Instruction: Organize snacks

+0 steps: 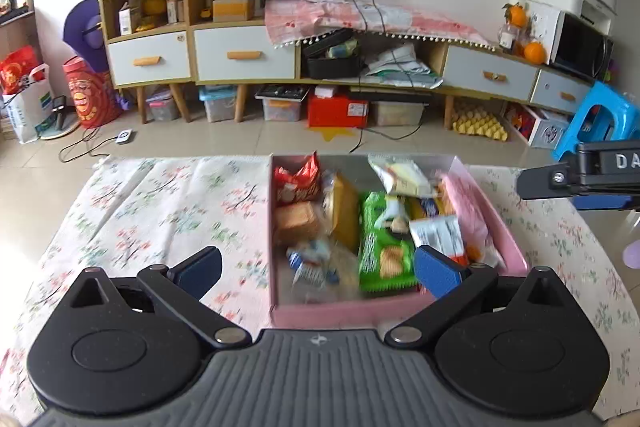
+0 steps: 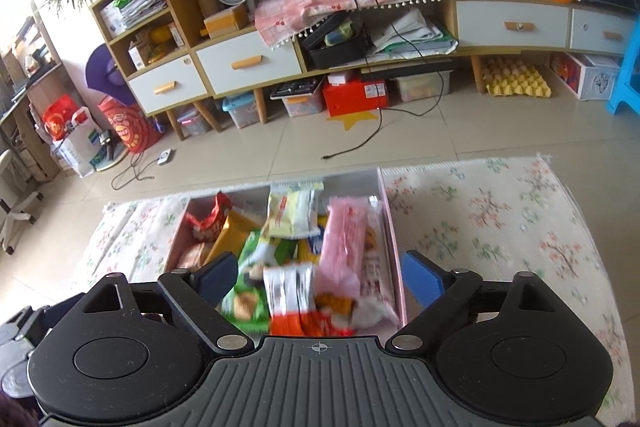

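Snacks (image 1: 384,247) below both hand-held grippers, tilted down, jaws spread

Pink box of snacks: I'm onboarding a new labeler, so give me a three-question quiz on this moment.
1. True or false: the left tool grips a snack.
2. Which snack lies nearest the pink box's right wall? A) green packet B) pink packet C) red bag
3. What covers the table under the box?

Key: 1. False, both tools (right tool) are open and hold nothing. 2. B. 3. A floral cloth.
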Demonstrator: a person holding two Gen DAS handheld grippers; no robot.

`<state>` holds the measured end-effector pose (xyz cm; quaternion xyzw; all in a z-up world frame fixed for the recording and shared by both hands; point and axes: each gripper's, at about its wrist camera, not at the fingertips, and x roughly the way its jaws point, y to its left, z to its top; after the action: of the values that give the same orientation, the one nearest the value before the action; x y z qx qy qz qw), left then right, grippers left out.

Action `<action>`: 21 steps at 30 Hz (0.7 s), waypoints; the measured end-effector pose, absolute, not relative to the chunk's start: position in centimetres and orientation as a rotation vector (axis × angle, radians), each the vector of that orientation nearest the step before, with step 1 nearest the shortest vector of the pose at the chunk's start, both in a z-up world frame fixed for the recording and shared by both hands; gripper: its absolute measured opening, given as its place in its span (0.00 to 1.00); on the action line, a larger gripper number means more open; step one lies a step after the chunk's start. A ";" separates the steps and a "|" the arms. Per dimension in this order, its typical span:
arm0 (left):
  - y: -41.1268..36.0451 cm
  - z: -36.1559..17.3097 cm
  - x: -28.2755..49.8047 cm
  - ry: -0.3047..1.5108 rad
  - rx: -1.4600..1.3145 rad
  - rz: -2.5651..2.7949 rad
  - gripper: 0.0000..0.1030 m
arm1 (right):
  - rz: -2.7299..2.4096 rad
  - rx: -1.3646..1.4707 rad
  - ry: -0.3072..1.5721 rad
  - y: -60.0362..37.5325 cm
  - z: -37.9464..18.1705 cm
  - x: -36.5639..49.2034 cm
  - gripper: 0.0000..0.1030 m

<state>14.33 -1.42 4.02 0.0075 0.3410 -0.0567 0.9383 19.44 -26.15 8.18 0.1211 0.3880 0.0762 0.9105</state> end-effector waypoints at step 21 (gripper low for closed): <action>-1.2 2.9 6.9 0.814 0.051 -0.025 1.00 | 0.052 0.101 0.828 -23.9 5.1 7.3 0.96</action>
<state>6.94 -1.17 2.90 0.0248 0.3958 -0.0120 0.9179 7.31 -23.87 5.11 0.0493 0.4021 0.0251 0.9139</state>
